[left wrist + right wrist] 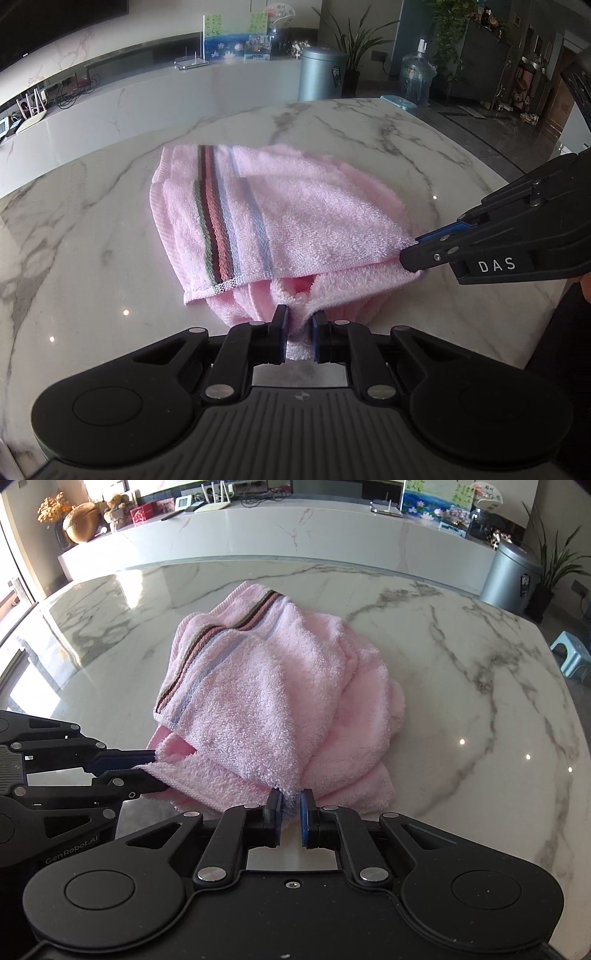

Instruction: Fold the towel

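A pink towel (295,214) with a band of brown, green and blue stripes lies folded over itself on the white marble table (92,266). My left gripper (300,332) is shut on the towel's near edge. My right gripper (410,254) comes in from the right and is shut on the towel's right corner. In the right wrist view the towel (273,701) is bunched, my right gripper (290,814) pinches its near edge, and my left gripper (157,766) grips a corner at the left.
The table's far edge (332,101) faces a long white counter (184,92) with small items. A grey bin (321,74), a plant and a water jug (417,77) stand beyond. A blue stool (572,657) sits off the table's right side.
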